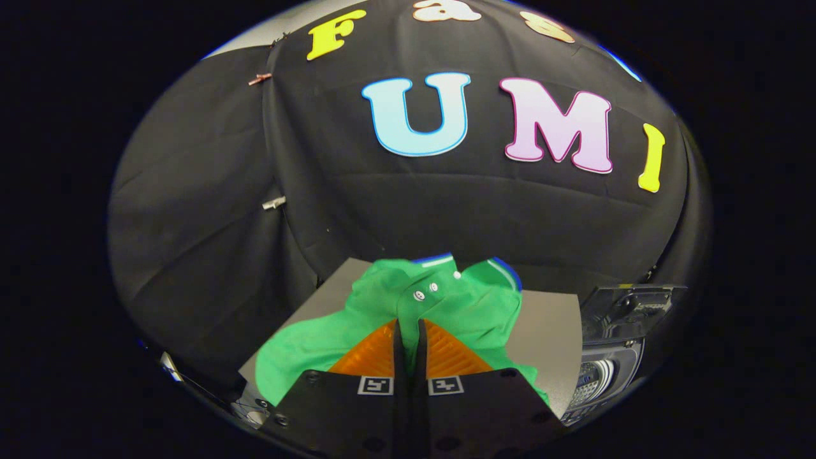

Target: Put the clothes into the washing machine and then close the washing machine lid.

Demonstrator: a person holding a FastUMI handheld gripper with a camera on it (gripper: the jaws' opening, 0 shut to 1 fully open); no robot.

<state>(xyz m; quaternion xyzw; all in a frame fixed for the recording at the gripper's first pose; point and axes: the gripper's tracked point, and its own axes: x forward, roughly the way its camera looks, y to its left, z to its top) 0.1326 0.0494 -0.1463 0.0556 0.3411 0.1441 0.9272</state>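
Gripper: fingers pressing together, pinching a fold of the green shirt | Shirt: lying bunched on the grey board, collar beyond the fingers | Washing machine: sitting just beside the board, lid standing open.

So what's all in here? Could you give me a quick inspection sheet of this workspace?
Surface: grey board, partly covered by the shirt.
Job's things: green shirt with white buttons and a blue-and-white collar, lying on the board; washing machine beside the board, lid raised.
Clutter: nothing seen.
Grippers: gripper with fingers nearly together, pinching a fold of the shirt.
Cables: nothing seen.
Surroundings: black cloth wall, pinned with clips.
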